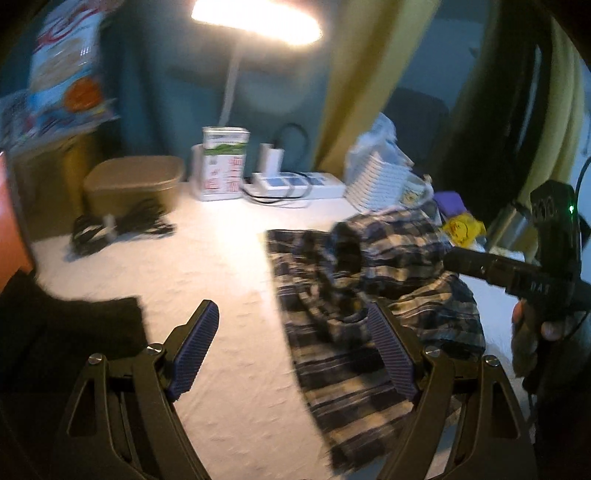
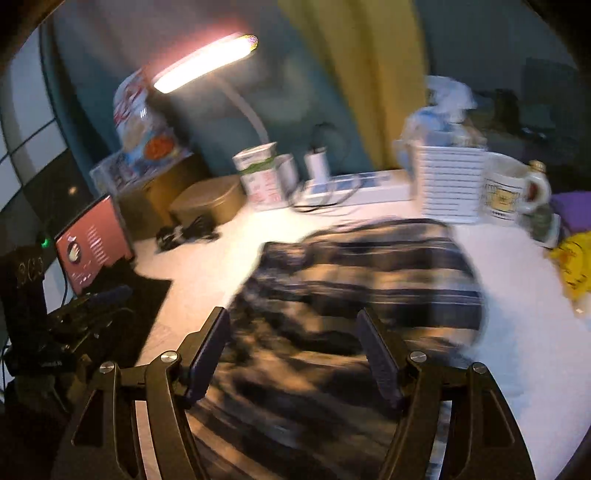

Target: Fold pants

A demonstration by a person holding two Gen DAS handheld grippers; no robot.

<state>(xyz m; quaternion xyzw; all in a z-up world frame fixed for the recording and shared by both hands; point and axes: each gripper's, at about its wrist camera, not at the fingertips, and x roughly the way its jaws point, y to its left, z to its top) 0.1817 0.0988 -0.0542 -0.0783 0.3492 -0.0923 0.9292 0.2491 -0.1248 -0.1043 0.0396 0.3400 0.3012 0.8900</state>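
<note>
While both views are smeared with motion blur, I can see my left gripper [image 1: 291, 347] angled down over the white tabletop [image 1: 207, 258], its jaws spread wide with nothing between them; its right pad overlaps the near edge of the plaid pants [image 1: 369, 280], though whether it touches the cloth I cannot tell. My right gripper [image 2: 295, 350] tilts down too, jaws apart and gripping nothing, with the pants [image 2: 369, 273] lying in a rumpled heap just past its fingertips. From the left wrist view, my right hand [image 1: 528, 332] wraps that tool's black handle at the right edge. Across the back of the table, left to right, stand a tan tub [image 1: 135, 184], a carton [image 1: 223, 162], a white power strip [image 1: 295, 184] and a striped stack [image 2: 452, 184] beside a mug [image 2: 511, 188]. A lit desk lamp [image 1: 255, 22] hangs overhead, before a teal wall and yellow curtain [image 1: 369, 74].
</note>
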